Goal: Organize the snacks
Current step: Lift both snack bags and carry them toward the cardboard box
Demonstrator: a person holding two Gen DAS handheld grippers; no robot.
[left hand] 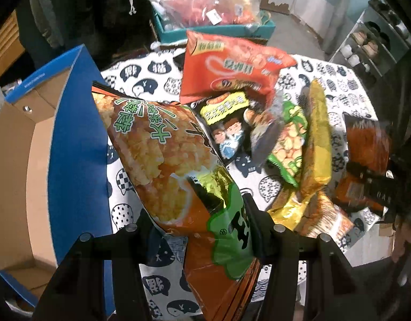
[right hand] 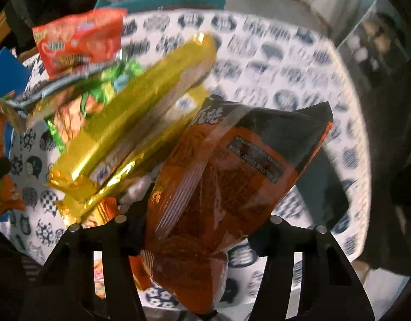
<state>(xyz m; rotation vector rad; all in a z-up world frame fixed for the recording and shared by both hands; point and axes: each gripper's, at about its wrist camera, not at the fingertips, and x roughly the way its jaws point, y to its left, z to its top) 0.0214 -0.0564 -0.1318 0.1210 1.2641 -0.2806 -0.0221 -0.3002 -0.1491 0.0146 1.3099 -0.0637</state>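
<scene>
Orange and green foil fills the left wrist view: the left claw (left hand: 202, 224) is clamped on the lower end of a rice cracker bag (left hand: 162, 160), which is lifted off the bench (left hand: 141, 80) and tilts up toward the blue cardboard box (left hand: 71, 133). That box stands open just left of the bag, its brown inside showing. Beyond the bag, farther from the box, a heap of snacks lies on the cat-print cloth: a red packet (left hand: 232, 67) on top, a small black packet with cartoon faces (left hand: 229, 125) below it, a green packet (left hand: 288, 144) and a gold packet (left hand: 316, 139) beside those. A teal box (left hand: 218, 30) of more snacks sits behind the heap. The right claw (right hand: 197, 227) is closed on a dark orange bag (right hand: 226, 176), held above the cloth on the side of the heap away from the blue box, with the gold packet (right hand: 135, 123) just beside it.
</scene>
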